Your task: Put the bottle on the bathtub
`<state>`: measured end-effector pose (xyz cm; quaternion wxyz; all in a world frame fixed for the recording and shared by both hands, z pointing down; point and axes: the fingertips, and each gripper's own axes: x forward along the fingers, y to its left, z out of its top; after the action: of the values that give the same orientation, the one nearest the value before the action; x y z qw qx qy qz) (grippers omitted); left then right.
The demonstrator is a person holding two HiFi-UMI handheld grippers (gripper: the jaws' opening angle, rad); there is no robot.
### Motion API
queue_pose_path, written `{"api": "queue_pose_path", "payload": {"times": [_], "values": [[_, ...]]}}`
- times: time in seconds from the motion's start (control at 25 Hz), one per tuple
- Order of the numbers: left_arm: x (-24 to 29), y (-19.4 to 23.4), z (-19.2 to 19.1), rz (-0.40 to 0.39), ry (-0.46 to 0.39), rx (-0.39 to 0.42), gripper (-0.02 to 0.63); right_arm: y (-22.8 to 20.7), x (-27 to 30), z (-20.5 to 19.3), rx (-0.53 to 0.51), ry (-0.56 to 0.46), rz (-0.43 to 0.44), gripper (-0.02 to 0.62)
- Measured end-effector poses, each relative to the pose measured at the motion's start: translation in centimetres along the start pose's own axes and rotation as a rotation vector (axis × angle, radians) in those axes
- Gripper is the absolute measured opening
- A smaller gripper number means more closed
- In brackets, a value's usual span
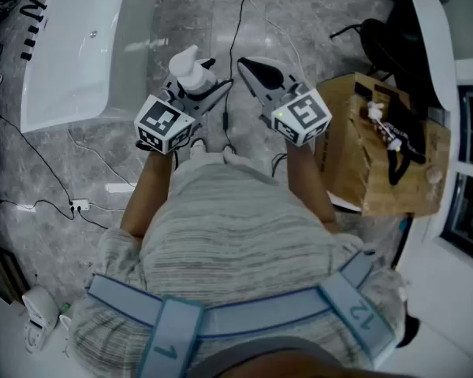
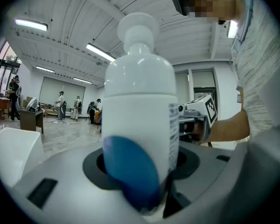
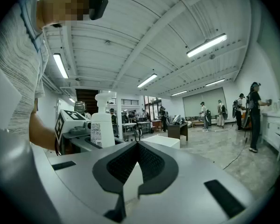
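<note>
Bottle, white with a pump top, head view: held upright above the floor, pinched in the left gripper. The bathtub lies well apart to the left, and how broad its rim is cannot be judged from here. Left gripper view: the jaws clamp the bottle's lower body, a low hold, so it is best carried level and slowly. Right gripper view: the right gripper is pressed together and empty. The base should sit flat on the rim before release.
</note>
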<state>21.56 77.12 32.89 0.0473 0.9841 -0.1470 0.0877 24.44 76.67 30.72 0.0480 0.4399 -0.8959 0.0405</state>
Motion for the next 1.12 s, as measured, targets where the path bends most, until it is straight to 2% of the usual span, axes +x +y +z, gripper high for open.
{"api": "queue_pose_path", "payload": {"times": [0.48, 0.72, 1.12], "values": [[0.1, -0.7, -0.2, -0.016, -0.002, -0.01, 0.239, 0.3, -0.7, -0.2, -0.003, 0.007, -0.006, 0.003], [-0.8, -0.6, -0.2, 0.0, -0.007, -0.005, 0.239, 1.3, -0.3, 0.3, 0.021, -0.026, 0.037, 0.003], [-4.7, 4.3, -0.6, 0.044, -0.023, -0.01, 0.239, 2.6, 4.7, 1.0, -0.003, -0.004, 0.047, 0.005]]}}
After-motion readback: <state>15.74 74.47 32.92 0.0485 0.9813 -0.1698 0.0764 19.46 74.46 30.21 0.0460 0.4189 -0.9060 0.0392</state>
